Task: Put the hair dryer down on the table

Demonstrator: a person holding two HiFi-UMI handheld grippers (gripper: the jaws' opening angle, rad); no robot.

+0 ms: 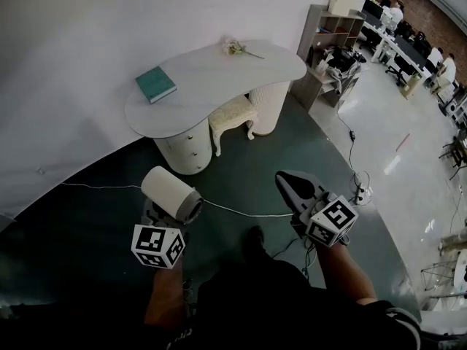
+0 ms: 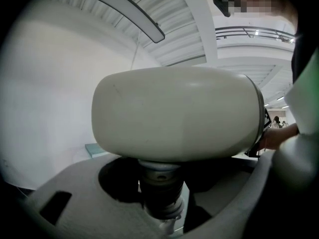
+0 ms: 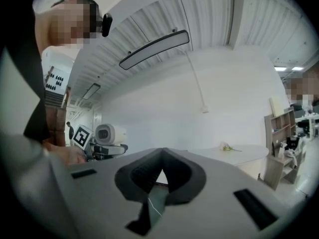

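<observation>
Left tool [image 1: 166,214]: we record it clamped on the dark handle [image 2: 159,180] of the cream, smooth plastic-barrelled hair dryer [image 1: 172,194], carried in the air well short of the white kidney-shaped table [image 1: 211,79]. We judge the dryer rigid, light, top-heavy and slick, best held by that handle. Right tool [image 1: 286,181]: jaws together, empty.

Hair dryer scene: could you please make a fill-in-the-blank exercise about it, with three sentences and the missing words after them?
1. The hair dryer is gripped by the ___ tool.
2. The right tool holds ___.
3. On the table lie a flower and a teal ___.
Missing words: left; nothing; book.
</observation>
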